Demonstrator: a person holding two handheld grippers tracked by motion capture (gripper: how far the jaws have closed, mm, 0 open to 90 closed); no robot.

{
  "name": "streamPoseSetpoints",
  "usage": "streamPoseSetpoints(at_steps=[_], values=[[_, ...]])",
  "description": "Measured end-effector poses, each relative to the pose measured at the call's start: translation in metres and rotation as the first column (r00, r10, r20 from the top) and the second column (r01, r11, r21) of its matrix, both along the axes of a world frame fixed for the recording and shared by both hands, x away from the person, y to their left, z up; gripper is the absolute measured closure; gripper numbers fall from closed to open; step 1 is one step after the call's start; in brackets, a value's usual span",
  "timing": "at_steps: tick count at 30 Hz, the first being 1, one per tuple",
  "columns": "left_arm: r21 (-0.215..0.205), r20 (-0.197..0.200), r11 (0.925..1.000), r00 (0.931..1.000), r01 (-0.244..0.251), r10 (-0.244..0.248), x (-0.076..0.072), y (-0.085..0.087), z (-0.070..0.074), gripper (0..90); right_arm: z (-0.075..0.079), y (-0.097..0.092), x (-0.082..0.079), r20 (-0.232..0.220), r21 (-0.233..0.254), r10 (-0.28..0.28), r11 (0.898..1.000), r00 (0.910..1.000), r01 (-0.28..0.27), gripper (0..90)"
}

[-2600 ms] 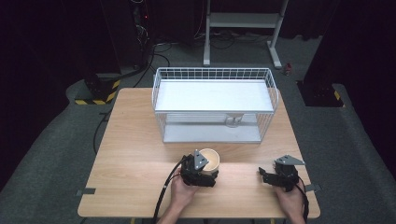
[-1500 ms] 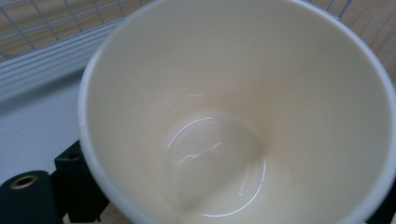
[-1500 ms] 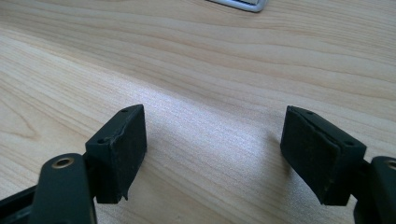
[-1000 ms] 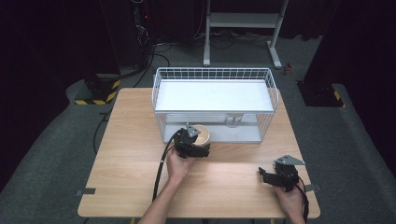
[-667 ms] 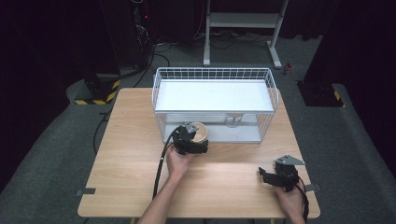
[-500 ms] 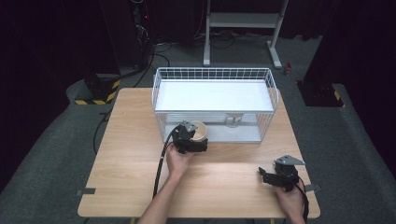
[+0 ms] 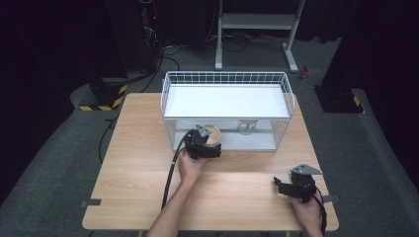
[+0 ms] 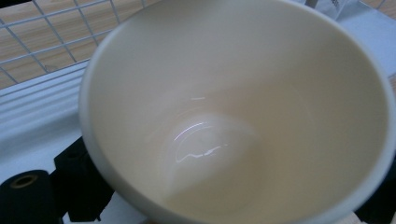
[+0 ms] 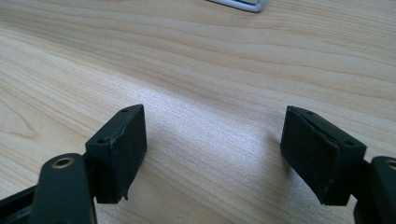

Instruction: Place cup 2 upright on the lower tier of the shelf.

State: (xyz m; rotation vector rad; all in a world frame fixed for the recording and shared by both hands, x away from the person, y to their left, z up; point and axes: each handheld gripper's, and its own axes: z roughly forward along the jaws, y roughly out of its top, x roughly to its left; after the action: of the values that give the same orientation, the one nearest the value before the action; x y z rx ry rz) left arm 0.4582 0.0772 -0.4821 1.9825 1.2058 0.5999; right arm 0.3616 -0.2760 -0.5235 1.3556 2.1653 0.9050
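Note:
A cream cup is tilted at the front opening of the white wire rack, just over the edge of its lower shelf. My left gripper is shut on the cup's wall. In the left gripper view the cup's empty inside faces the camera, and one black finger shows outside it at the lower left. My right gripper rests on the table near the front right corner. Its jaws stand open over bare wood.
The rack has a white top shelf and wire sides, and stands at the back of the wooden table. A small pale object sits under the top shelf, right of the cup. Cables trail off the table's front edge.
My left gripper has carried the cup from the middle of the table forward to the rack's front opening, with only a small shift in the last second. The right gripper has kept still.

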Motion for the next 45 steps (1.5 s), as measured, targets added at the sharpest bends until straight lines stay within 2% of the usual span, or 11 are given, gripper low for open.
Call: streamPoseSetpoints(at_steps=[13, 15, 16, 21, 24, 26, 29, 30, 32, 37, 45], values=[[0.029, 0.021, 0.9995, 0.9997, -0.016, 0.015, 0.011, -0.004, -0.004, 7.7, 0.000, 0.000, 0.000, -0.001, 0.000, 0.000, 1.000, 1.0000, 0.000, 22.6], [0.025, 0.019, 0.9995, 0.9997, -0.019, 0.018, 0.012, -0.004, -0.004, 7.7, 0.000, 0.000, 0.000, -0.001, 0.000, 0.000, 1.000, 1.0000, 0.000, 22.6], [0.006, 0.006, 0.9998, 0.9998, -0.019, 0.019, 0.012, -0.005, -0.005, 7.7, 0.000, 0.000, 0.000, -0.001, 0.000, 0.000, 1.000, 1.0000, 0.000, 22.6], [0.026, 0.027, 0.9995, 0.9995, -0.017, 0.016, 0.012, -0.005, -0.004, 7.3, 0.000, 0.000, 0.000, -0.001, -0.001, 0.001, 1.000, 1.0000, -0.001, 22.6], [0.017, 0.014, 0.9997, 0.9998, -0.016, 0.016, 0.013, -0.003, -0.003, 3.3, 0.000, 0.000, 0.000, -0.001, -0.001, 0.000, 1.000, 1.0000, 0.000, 22.6], [-0.037, -0.005, 0.9990, 0.9997, -0.024, 0.024, 0.012, -0.005, -0.004, 0.5, 0.000, 0.000, 0.000, -0.001, -0.001, 0.001, 1.000, 1.0000, -0.001, 22.6], [-0.036, -0.015, 0.9992, 0.9997, -0.019, 0.018, 0.011, -0.004, -0.002, 0.1, 0.000, 0.000, 0.000, -0.001, -0.001, 0.000, 1.000, 1.0000, 0.000, 22.6], [-0.004, 0.005, 0.9999, 0.9999, -0.013, 0.013, 0.011, -0.002, -0.001, 0.1, 0.000, 0.000, 0.000, -0.001, -0.001, 0.000, 1.000, 1.0000, 0.000, 22.6], [0.004, 0.004, 1.0000, 1.0000, -0.009, 0.009, 0.010, -0.001, 0.001, 0.1, 0.000, 0.000, 0.000, 0.000, -0.001, 0.001, 1.000, 1.0000, -0.001, 22.6], [0.003, 0.006, 0.9999, 0.9999, -0.014, 0.014, 0.006, 0.003, 0.003, 0.1, 0.000, 0.000, 0.000, 0.000, -0.002, 0.002, 1.000, 1.0000, -0.002, 22.6], [-0.005, -0.016, 0.9999, 0.9998, -0.014, 0.014, 0.001, 0.007, 0.002, 0.3, 0.000, 0.000, 0.000, -0.001, -0.001, 0.000, 1.000, 1.0000, 0.000, 22.6]])
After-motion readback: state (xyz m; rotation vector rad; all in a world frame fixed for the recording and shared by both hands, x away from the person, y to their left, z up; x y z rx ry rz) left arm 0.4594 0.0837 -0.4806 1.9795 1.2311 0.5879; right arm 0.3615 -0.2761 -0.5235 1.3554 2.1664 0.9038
